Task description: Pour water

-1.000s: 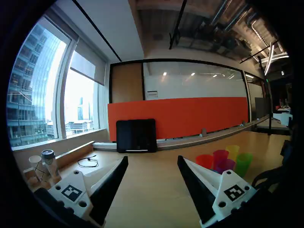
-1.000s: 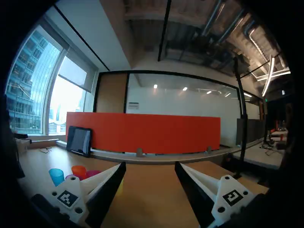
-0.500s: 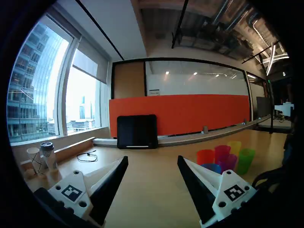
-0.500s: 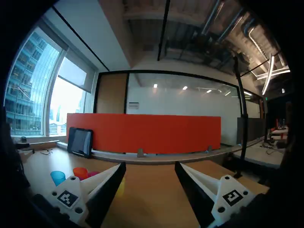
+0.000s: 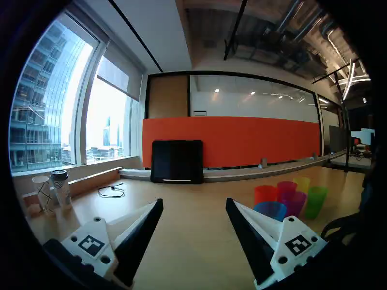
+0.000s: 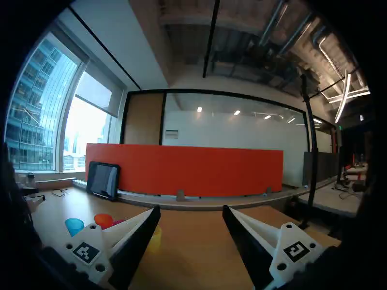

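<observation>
Spread wide and empty, the left claw [image 5: 193, 200] and right claw [image 6: 190, 209] hover over a light wooden counter [image 5: 193, 256] near clustered translucent coloured plastic cups [image 5: 294, 203].

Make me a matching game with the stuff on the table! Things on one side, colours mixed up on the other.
From the left gripper view.
Things:
1. tablet
2. divider wall
3. nearest cup
4. cup farthest right
Colours:
A. green
B. black
C. blue
D. orange
Pairs: 1-B, 2-D, 3-C, 4-A.
</observation>
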The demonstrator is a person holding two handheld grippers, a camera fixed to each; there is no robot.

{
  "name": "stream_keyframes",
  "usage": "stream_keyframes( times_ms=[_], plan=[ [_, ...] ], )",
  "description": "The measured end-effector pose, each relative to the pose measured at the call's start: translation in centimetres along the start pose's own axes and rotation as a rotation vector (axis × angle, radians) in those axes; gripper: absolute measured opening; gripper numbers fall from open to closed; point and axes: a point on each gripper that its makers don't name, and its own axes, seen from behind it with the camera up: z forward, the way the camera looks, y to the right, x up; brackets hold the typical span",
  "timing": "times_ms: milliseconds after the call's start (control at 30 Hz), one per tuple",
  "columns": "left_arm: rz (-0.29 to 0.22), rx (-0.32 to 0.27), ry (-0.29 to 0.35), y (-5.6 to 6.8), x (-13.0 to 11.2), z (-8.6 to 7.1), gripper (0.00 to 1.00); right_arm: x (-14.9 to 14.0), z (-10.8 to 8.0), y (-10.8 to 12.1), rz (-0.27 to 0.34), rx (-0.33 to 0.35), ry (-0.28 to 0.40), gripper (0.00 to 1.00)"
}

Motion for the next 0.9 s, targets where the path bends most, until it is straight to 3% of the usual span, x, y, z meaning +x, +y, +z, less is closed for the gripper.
stream_keyframes(
  times_ms=[900],
  plan=[
    [-0.002, -0.011, -0.025, 0.21, -0.67, 0.05, 0.96, 0.59, -0.15, -0.15, -0.003, 0.008, 0.010, 0.99]
  ],
)
